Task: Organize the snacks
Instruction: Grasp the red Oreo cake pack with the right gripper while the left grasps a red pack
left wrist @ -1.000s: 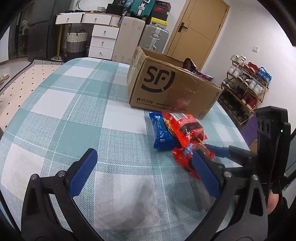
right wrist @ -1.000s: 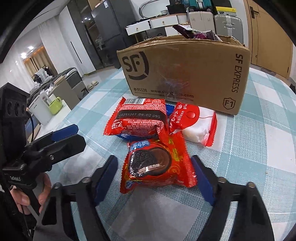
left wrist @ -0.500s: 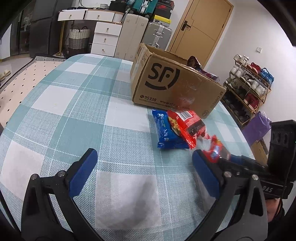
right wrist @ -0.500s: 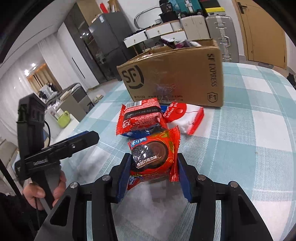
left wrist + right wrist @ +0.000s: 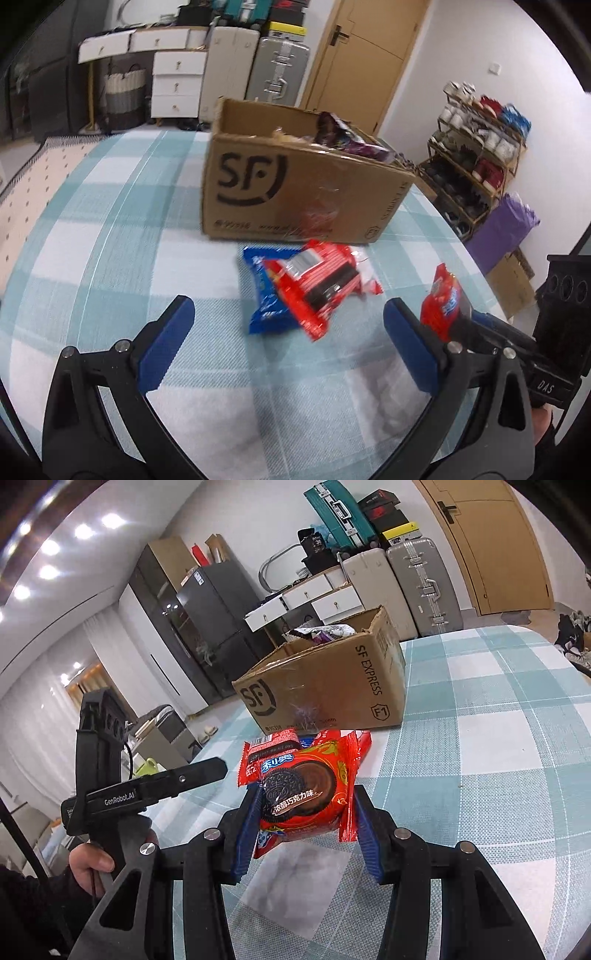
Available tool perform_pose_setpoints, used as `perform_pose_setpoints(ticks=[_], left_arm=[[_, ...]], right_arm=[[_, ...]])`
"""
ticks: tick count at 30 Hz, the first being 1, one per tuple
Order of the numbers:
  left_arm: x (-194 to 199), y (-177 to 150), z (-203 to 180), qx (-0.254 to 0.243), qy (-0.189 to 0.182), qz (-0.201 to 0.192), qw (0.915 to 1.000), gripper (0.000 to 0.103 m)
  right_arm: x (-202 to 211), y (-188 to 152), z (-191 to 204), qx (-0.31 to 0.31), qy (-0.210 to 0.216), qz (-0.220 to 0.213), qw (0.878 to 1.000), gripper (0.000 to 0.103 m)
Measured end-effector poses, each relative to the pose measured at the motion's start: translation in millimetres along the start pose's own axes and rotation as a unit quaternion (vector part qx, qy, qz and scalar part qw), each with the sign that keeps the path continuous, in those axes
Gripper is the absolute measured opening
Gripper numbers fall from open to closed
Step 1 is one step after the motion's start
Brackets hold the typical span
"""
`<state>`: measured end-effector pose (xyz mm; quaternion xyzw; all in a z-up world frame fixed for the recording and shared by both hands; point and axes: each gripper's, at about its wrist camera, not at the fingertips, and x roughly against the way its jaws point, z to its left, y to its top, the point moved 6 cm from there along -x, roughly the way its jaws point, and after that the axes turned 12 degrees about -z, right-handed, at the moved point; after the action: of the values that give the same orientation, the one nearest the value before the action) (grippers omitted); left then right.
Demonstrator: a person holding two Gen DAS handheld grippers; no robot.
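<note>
Right gripper (image 5: 304, 812) clamps a red Oreo packet (image 5: 304, 794) lifted above the checked tablecloth (image 5: 498, 738), short of the open cardboard box (image 5: 325, 690).

Light, crinkly and slippery, with breakable biscuits, it likely needs a gentle squeeze across its padded middle. Left gripper (image 5: 284, 336) gapes empty.

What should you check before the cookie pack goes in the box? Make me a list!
1. Right gripper pinches the red cookie pack: ok.
2. Pack lifted off the table: ok.
3. Cardboard box top open: ok.
4. Room left inside the box, which already holds snacks: cannot tell.
5. Left gripper open, holding nothing: ok.
6. Path to the box clear of the left gripper: cannot tell.
</note>
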<state>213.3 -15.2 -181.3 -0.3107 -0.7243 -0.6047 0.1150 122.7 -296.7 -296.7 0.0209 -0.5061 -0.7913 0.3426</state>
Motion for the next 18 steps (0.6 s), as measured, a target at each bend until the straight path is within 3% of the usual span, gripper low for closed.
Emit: perform_pose_setpoints(ticks=[8,18], left_arm=[[-33.8,11.2,-35.6,-0.105,0.017,0.016,0.9941,0.102],[-64.8,11.0,-29.4,-0.104,-0.023,0.072,0.9917,0.102]], right_arm=[[4.7,1.8,-3.1,-0.017,0.003,-0.008,1.000,0.049],[3.3,1.7,-0.8,-0.003,0.002,-0.009,1.000,0.049]])
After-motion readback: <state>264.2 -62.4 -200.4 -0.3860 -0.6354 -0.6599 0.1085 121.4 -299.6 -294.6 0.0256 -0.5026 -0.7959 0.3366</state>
